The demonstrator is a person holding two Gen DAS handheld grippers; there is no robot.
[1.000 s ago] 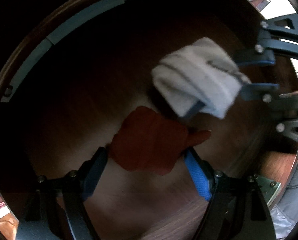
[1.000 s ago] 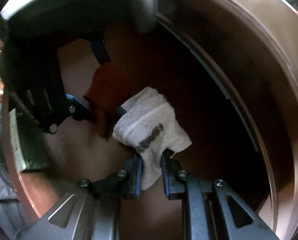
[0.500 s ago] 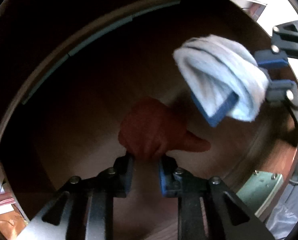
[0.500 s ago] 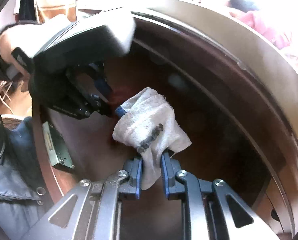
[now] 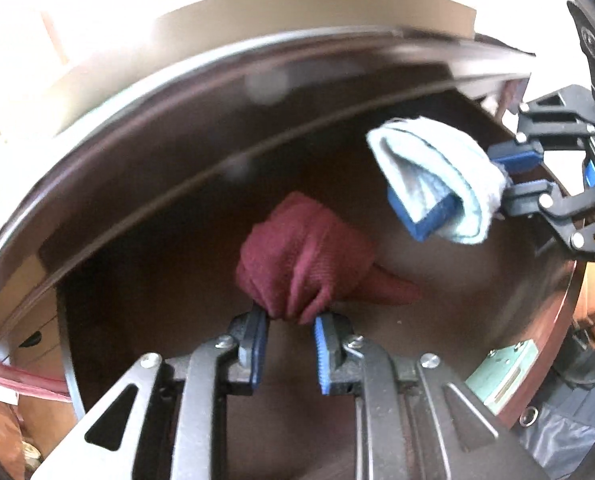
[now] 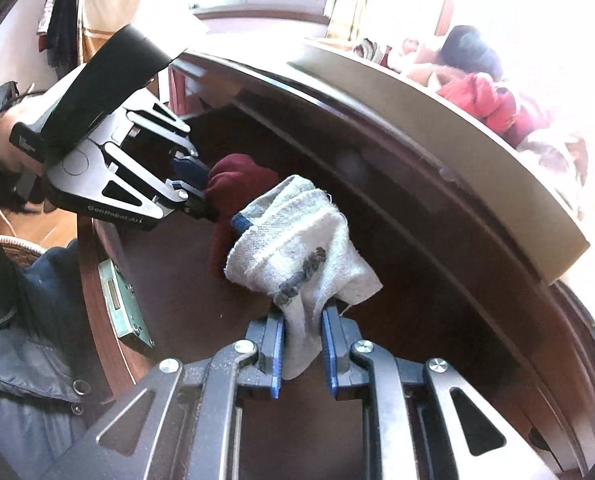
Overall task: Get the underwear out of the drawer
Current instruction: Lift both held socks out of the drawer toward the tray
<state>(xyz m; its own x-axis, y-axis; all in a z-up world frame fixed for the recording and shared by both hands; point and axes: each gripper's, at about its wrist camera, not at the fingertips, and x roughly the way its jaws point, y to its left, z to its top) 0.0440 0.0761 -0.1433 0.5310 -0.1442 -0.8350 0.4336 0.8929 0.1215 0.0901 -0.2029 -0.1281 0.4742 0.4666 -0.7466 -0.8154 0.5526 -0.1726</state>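
two small soft pieces of underwear hang over the brown drawer (image 5: pixel 437 344), the red one (image 5: pixel 305 256) pinched tight in the left gripper (image 5: pixel 289 334) and the white one (image 6: pixel 297 240) in the right gripper (image 6: pixel 302 350), both light, floppy and best held by a bunched fold.

The left gripper (image 5: pixel 289 316) is pointing steeply down, its blue pads (image 5: pixel 322 354) pinching tight on the red cloth (image 5: pixel 305 256) bunched at their tips. Just beside it, the right gripper (image 6: pixel 302 322) is angling down too, jaws clamping the white cloth (image 6: pixel 297 236).
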